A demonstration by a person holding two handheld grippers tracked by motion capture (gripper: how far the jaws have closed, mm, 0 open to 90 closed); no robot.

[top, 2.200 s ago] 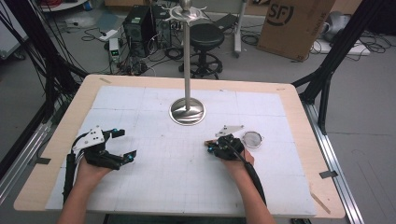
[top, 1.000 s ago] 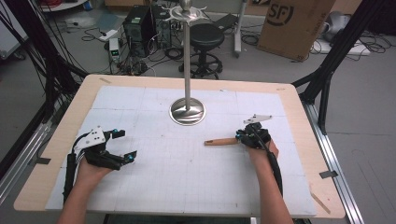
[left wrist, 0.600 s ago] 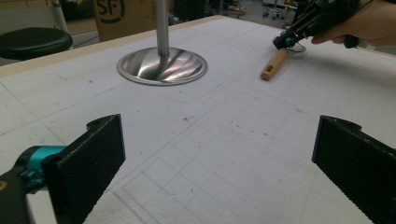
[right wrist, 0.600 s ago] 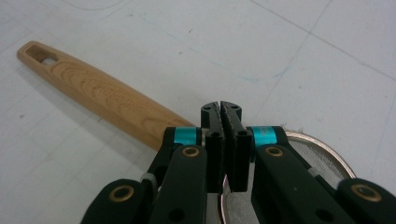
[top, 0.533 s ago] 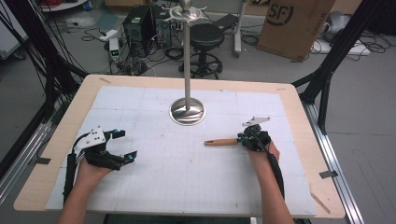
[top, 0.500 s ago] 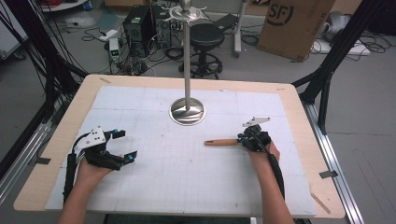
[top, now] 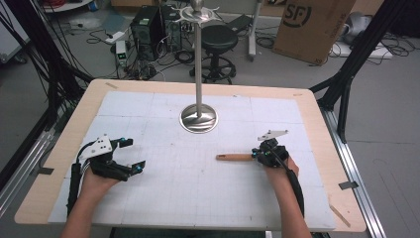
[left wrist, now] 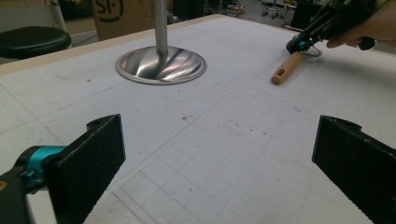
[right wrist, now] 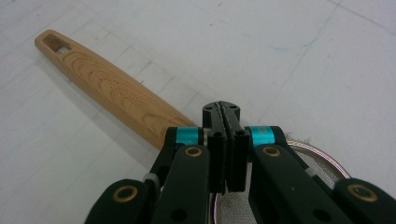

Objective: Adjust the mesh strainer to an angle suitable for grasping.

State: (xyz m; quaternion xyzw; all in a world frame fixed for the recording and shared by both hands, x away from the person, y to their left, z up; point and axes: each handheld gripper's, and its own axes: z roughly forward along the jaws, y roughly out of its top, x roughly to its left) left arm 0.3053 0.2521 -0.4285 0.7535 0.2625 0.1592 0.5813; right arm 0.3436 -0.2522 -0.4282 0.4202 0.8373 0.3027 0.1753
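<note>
Worktop (top: 317,106): light wood board, most of it covered by a white gridded mat (top: 198,183); bare wood rim shows all round the mat. Strips of dark tape on the worktop's left and right edges.

Landmark: metal stand (top: 198,118), round polished base flat on the mat, upright pole rising from its centre. It sits on the far half of the mat, about midway across.

Nearer than the stand and off to its right: strainer (right wrist: 322,161) with wooden handle (top: 234,157) lying flat on the mat, handle end pointing back toward the stand's side, mesh ring at the far-right end. Well apart from the stand's base.

Mat near the stand shows small dark scuffs.
</note>
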